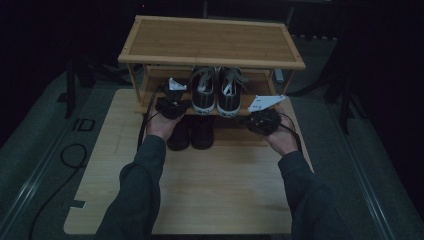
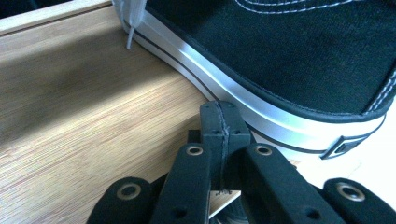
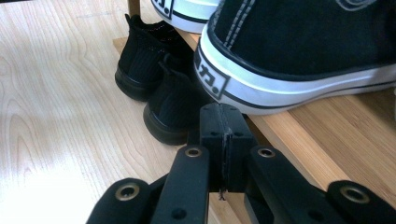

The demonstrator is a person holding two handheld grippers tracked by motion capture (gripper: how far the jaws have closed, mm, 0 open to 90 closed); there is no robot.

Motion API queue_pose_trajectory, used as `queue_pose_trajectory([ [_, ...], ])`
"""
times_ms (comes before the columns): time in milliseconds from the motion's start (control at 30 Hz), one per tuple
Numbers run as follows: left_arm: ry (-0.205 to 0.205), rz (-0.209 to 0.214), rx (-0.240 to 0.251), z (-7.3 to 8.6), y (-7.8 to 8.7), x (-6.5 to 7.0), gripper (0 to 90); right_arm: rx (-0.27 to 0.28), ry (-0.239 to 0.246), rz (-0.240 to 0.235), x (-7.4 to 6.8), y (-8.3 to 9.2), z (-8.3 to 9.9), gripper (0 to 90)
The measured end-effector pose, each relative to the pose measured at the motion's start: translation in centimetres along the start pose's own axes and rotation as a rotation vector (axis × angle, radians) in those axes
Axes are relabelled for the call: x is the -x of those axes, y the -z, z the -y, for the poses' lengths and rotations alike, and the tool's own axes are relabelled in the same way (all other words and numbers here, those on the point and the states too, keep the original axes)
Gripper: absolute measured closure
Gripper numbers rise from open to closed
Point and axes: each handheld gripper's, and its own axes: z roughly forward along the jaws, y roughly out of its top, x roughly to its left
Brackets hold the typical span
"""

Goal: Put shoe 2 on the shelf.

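We are holding the left gripper (image 1: 172,107) and right gripper (image 1: 263,121) fully shut and empty beside the sneakers (image 1: 216,90) at the frame's centre (middle shelf (image 1: 160,102)), risking nudging them off the front edge.

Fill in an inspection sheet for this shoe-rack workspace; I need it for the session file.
Surface: pale wood table, bare in front.
Job's things: black-and-white sneakers paired on the rack's middle shelf; black shoes below them.
Clutter: nothing seen.
Grippers: left tongs shut, empty, beside a sneaker's sole; right tongs shut, empty, by the other sneaker's heel.
Cables: one trails from each gripper; another loops on the floor.
Surroundings: dark, with stand legs.
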Motion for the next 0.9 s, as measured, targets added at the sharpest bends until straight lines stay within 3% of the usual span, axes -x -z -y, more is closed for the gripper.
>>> queue_pose_trajectory([
  [433, -0.013, 0.005, -0.002, -0.2, 0.0, 0.5, 90.0, -0.022, -0.009, -0.003, 0.0, -0.5, 0.7, 89.2],
  [900, -0.011, 0.005, 0.0, 0.0, 0.4, -0.2, 90.0, -0.047, -0.029, -0.001, 0.5, -0.7, 1.9, 89.1],
])
